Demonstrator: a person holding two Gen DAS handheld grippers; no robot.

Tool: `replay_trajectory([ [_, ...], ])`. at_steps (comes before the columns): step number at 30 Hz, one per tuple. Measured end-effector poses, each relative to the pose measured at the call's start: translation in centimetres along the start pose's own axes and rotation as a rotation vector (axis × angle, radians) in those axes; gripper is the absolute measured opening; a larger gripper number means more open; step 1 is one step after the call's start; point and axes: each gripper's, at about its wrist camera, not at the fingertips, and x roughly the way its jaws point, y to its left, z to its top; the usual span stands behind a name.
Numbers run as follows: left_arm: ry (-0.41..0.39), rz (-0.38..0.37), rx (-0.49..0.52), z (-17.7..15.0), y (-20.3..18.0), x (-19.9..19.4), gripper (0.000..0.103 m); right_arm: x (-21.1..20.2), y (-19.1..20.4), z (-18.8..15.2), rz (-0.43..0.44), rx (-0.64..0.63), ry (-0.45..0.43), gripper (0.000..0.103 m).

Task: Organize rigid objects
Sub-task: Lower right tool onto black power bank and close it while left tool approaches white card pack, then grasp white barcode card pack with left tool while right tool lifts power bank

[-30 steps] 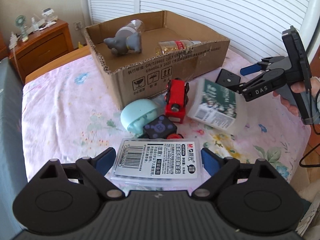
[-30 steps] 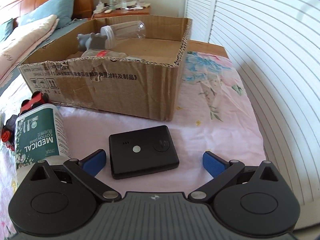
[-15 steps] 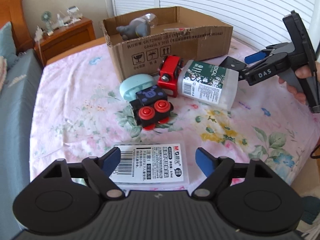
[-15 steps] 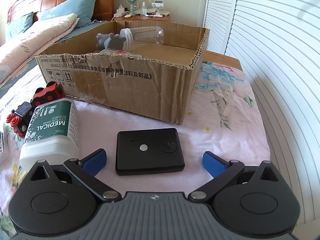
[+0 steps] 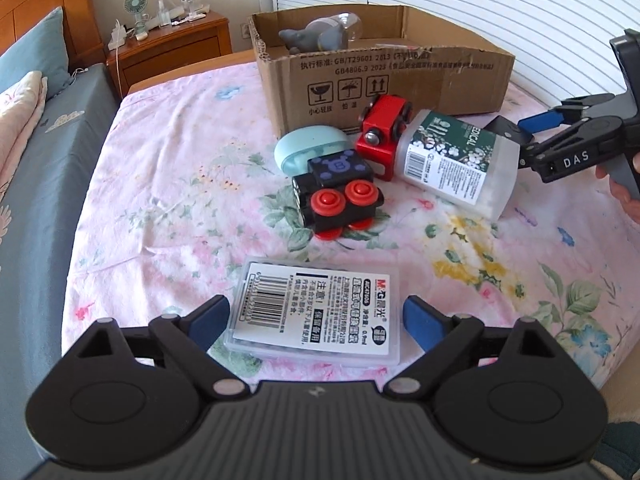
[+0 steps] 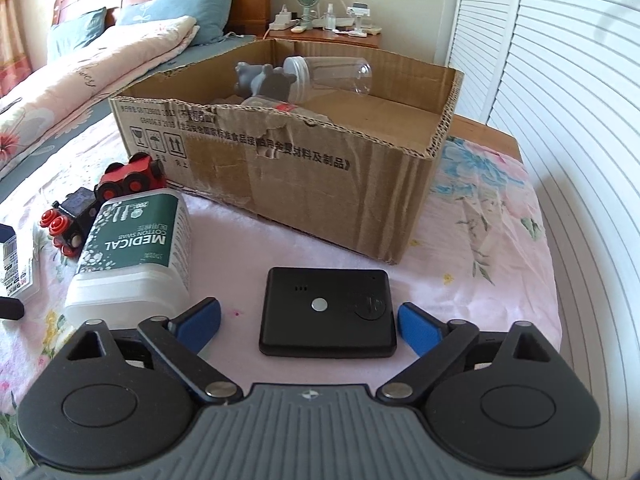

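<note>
My left gripper (image 5: 316, 316) is open with its blue fingertips either side of a clear plastic case (image 5: 316, 312) with a white barcode label, lying flat on the floral sheet. My right gripper (image 6: 310, 318) is open around a flat black device (image 6: 328, 316) lying in front of the cardboard box (image 6: 320, 168). The right gripper also shows in the left wrist view (image 5: 532, 136). The box (image 5: 400, 80) holds a grey toy (image 6: 264, 80), a clear jar (image 6: 332, 76) and a bottle.
A cotton swab tub (image 5: 456, 160) lies on its side between the grippers. Beside it are a red toy train car (image 5: 384, 132), a black toy engine with red wheels (image 5: 336, 196) and a mint case (image 5: 308, 152). A wooden nightstand (image 5: 168, 48) stands behind.
My left gripper has pulled back and risen, so the toys and box look farther off; the clear case stays between its fingers. My right gripper has shifted so the black device sits centred between its fingertips.
</note>
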Motion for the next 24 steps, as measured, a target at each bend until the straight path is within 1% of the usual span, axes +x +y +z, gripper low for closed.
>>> replay_trajectory([
  [3, 0.003, -0.005, -0.015, 0.0, 0.1, 0.0, 0.093, -0.1, -0.1, 0.3, 0.015, -0.015, 0.002, 0.087],
  [5, 0.003, -0.007, -0.016, -0.1, 0.0, -0.1, 0.093, -0.2, -0.3, 0.4, 0.017, -0.016, 0.003, 0.076],
  [6, 0.002, -0.009, -0.016, -0.2, 0.0, -0.1, 0.093, -0.4, -0.4, 0.4, 0.014, -0.016, 0.004, 0.074],
  [9, 0.002, -0.016, -0.026, -0.1, 0.1, 0.0, 0.093, -0.5, -0.7, 0.5, 0.016, -0.014, 0.006, 0.074],
  [11, 0.002, -0.018, -0.032, 0.0, 0.1, 0.1, 0.093, -0.3, -0.7, 0.5, 0.013, -0.009, -0.001, 0.077],
  [13, -0.001, -0.018, -0.034, 0.1, 0.0, 0.2, 0.093, -0.1, -0.7, 0.6, 0.012, -0.007, -0.006, 0.077],
  [15, -0.002, -0.022, -0.038, 0.1, 0.0, 0.1, 0.091, 0.0, -0.6, 0.7, 0.008, -0.005, -0.004, 0.076],
  [16, -0.002, -0.025, -0.039, 0.1, 0.0, 0.1, 0.091, -0.1, -0.6, 0.8, 0.005, -0.005, -0.002, 0.074],
  [19, -0.002, -0.034, -0.049, 0.1, 0.2, 0.0, 0.091, -0.4, -0.3, 0.8, -0.006, -0.011, 0.007, 0.074],
  [24, -0.009, -0.05, -0.036, 0.4, 0.5, -0.5, 0.09, -1.2, -0.2, 0.3, -0.014, -0.014, 0.015, 0.074],
])
